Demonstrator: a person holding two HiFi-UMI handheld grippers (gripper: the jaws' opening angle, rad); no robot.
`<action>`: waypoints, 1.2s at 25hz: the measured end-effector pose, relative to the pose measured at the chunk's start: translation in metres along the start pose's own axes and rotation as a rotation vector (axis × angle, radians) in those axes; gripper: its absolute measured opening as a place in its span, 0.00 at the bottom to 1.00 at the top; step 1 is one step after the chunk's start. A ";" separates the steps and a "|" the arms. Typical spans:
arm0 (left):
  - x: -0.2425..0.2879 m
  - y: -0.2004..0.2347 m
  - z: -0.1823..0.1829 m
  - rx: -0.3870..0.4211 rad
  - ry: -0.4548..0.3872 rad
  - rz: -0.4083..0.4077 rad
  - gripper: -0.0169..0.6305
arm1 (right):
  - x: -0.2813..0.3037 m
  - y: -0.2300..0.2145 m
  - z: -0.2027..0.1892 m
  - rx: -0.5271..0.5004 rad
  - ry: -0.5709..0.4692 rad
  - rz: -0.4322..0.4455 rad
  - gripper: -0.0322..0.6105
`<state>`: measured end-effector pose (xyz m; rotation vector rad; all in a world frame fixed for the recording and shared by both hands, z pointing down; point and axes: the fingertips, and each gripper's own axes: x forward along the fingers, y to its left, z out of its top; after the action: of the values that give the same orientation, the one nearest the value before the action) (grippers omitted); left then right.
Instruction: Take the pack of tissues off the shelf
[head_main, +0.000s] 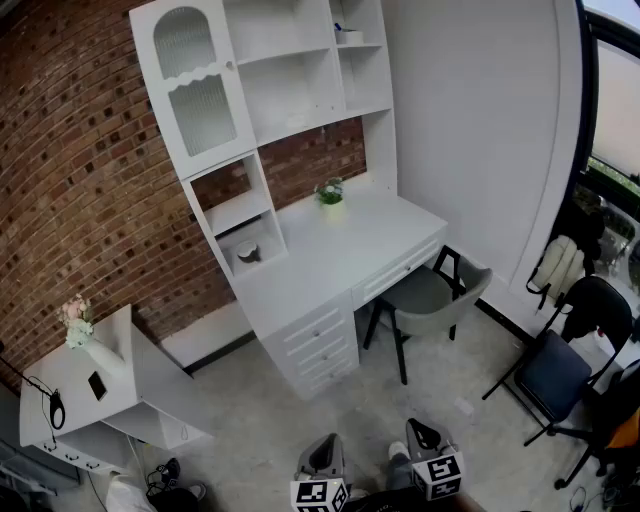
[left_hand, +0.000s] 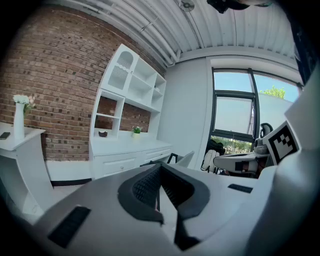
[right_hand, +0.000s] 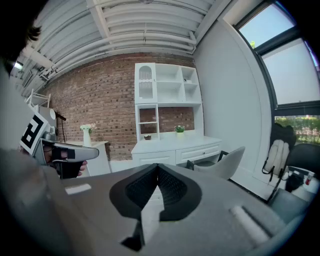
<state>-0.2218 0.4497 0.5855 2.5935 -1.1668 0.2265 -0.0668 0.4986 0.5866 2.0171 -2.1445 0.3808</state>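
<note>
Left tongs (head_main: 324, 445) clenched, nothing between, 6 o'clock | right tongs (head_main: 421, 432) clenched, empty, just beside, 5 o'clock | pack of tissues (head_main: 350, 36): small pale item, too small to confirm, on upper-right shelf of white hutch (head_main: 300, 90), 12 o'clock, well apart from both tongs | potted plant (head_main: 330, 194) on worktop (head_main: 340, 250) below

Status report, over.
Left gripper and right gripper shut, empty. Shelf unit across the room; white pack on upper shelf, likely tissues. Grey chair at desk.
</note>
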 end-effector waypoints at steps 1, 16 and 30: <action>-0.001 0.001 -0.001 0.002 0.000 0.000 0.04 | 0.000 0.000 0.000 -0.008 -0.005 -0.004 0.06; 0.004 0.014 0.012 0.029 -0.047 0.010 0.04 | 0.008 -0.005 0.022 -0.065 -0.067 -0.033 0.06; 0.048 0.034 0.027 0.092 -0.030 0.041 0.04 | 0.058 -0.020 0.030 -0.097 -0.036 0.037 0.06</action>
<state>-0.2145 0.3860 0.5791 2.6628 -1.2481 0.2569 -0.0494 0.4329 0.5762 1.9492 -2.1788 0.2428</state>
